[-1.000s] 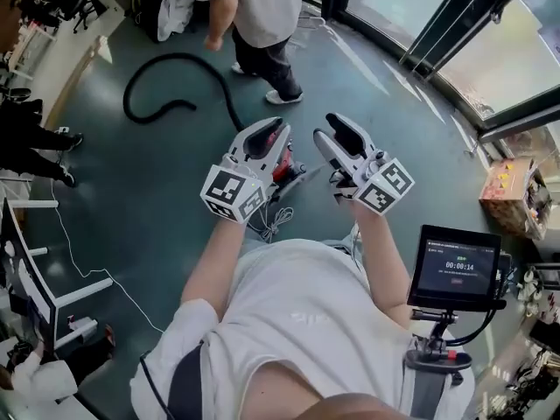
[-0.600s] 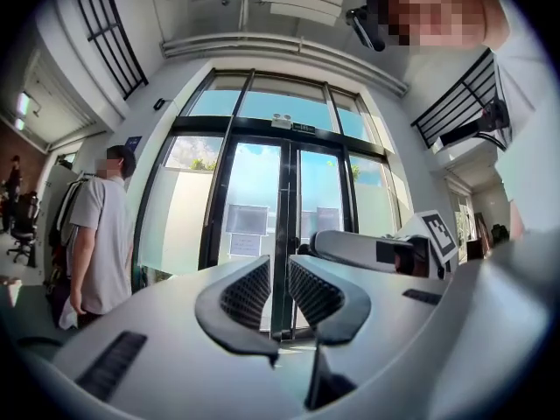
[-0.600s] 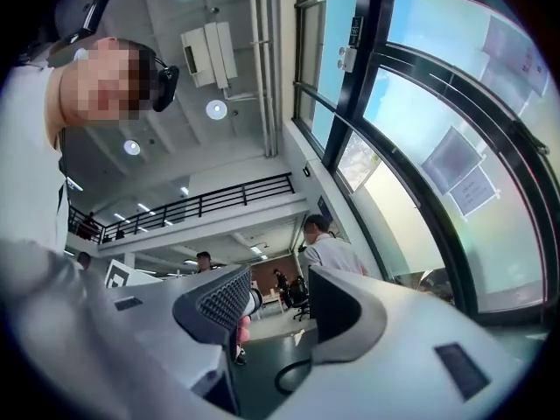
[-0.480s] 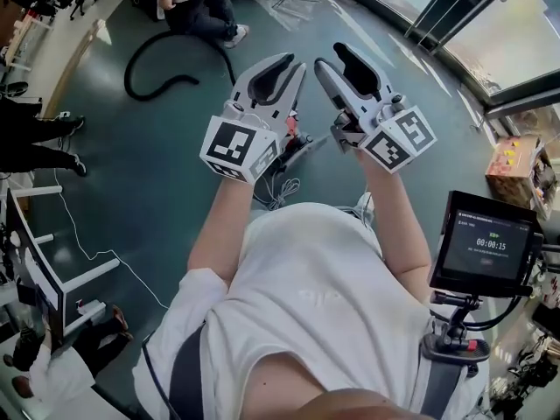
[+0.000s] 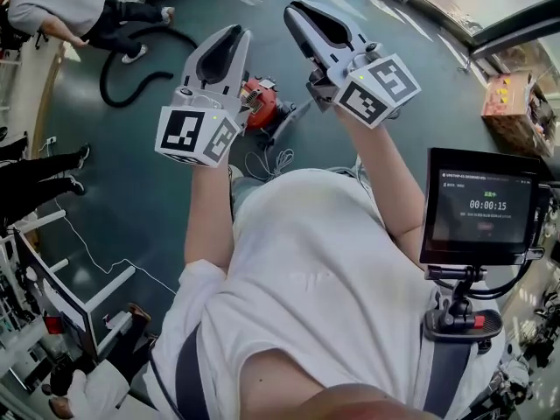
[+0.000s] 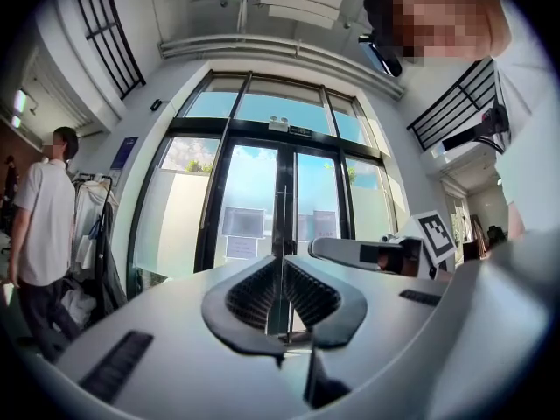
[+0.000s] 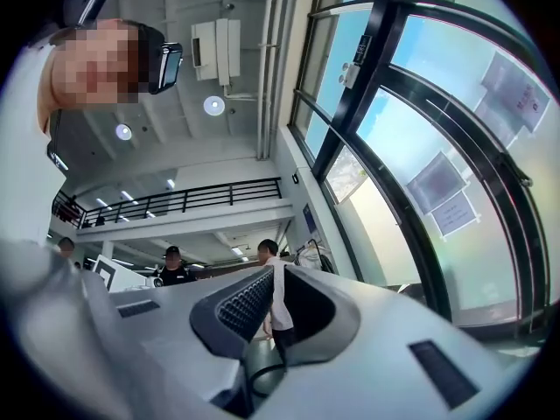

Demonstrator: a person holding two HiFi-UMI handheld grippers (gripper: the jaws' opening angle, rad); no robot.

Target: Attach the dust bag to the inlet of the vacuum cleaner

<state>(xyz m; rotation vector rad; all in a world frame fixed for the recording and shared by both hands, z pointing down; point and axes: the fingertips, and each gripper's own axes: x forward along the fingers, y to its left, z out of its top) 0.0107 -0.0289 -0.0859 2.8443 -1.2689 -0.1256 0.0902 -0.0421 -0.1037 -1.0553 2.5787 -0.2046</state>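
Observation:
The red vacuum cleaner [image 5: 261,103] lies on the floor below my raised hands, partly hidden by the left gripper [image 5: 229,35]. No dust bag shows in any view. In the left gripper view, the left gripper [image 6: 282,268] is shut, its ribbed pads meeting in a thin line with nothing between them. It points level at the glass doors. The right gripper [image 5: 296,10] is held up beside it, tilted slightly upward. Its jaws have just been closing. In the right gripper view, the right gripper [image 7: 273,280] still shows a narrow empty gap, with a distant person seen through it.
A black hose [image 5: 118,73] curls on the floor at upper left, beside a bent-over person [image 5: 57,7]. A white cable [image 5: 262,160] trails from the vacuum cleaner. A monitor [image 5: 477,206] on a stand is at my right. A cardboard box [image 5: 507,103] stands by the glass wall.
Both grippers have risen together, away from the vacuum cleaner. The person near the hose has moved left and bent down.

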